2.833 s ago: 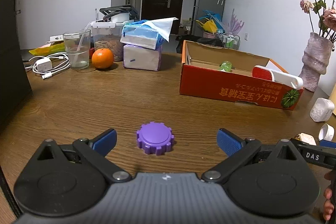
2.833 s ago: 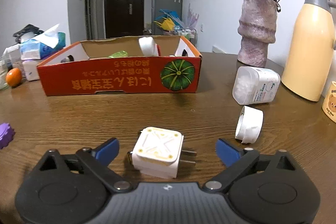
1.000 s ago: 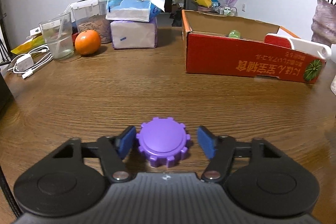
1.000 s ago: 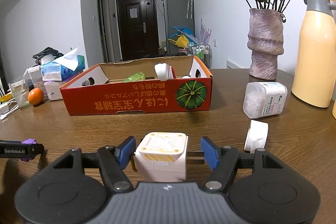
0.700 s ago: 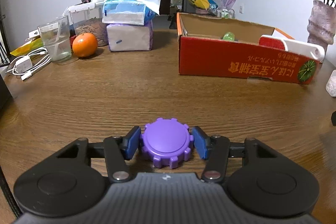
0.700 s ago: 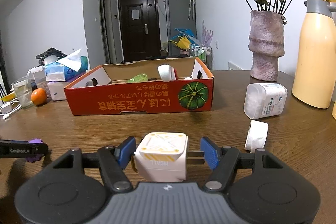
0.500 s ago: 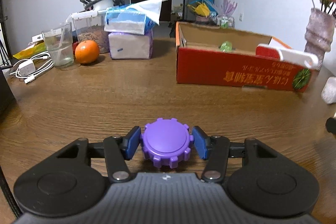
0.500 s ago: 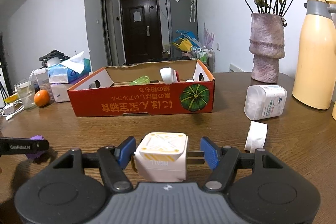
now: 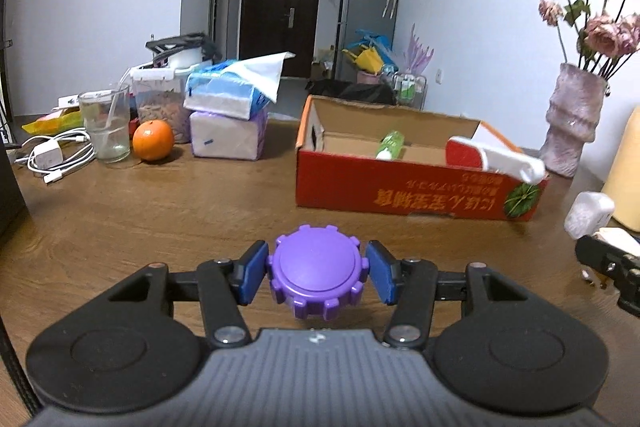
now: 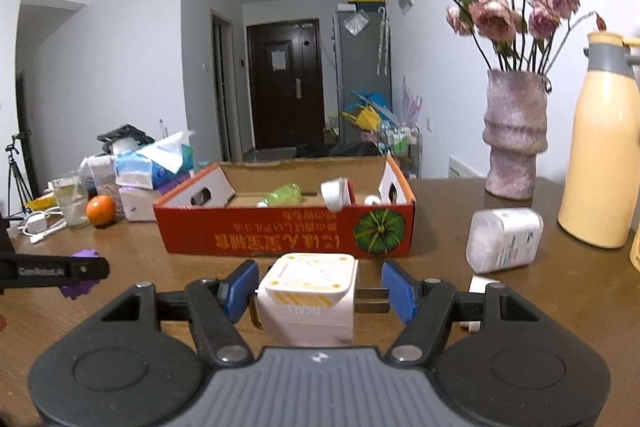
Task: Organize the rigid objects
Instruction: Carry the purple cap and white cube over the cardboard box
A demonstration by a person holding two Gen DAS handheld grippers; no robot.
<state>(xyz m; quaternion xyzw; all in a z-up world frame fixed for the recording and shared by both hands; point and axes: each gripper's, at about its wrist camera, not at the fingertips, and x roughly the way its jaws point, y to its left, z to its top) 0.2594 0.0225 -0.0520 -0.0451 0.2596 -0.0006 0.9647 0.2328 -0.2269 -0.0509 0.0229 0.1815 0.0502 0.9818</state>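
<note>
My left gripper [image 9: 318, 277] is shut on a purple gear-shaped knob [image 9: 318, 277] and holds it above the wooden table [image 9: 160, 219]. My right gripper [image 10: 318, 291] is shut on a white plug adapter [image 10: 308, 293], gripped across its body and metal prongs, also lifted. The open red cardboard box [image 9: 412, 193] stands ahead and right of the left gripper, and straight ahead in the right wrist view [image 10: 280, 237]. It holds a green bottle [image 10: 286, 195] and a white-and-red object [image 9: 492, 157]. The right gripper shows at the right edge of the left wrist view [image 9: 612, 267].
On the left stand a glass [image 9: 106, 127], an orange [image 9: 153, 140], tissue packs [image 9: 228, 123] and a charger with cable [image 9: 52, 157]. On the right are a white jar on its side [image 10: 504, 245], its cap [image 10: 480, 285], a vase of flowers [image 10: 514, 143] and a yellow flask [image 10: 604, 155].
Both grippers closed on their objects and lifted them off the table. Both views have risen, and the box interior shows more.
</note>
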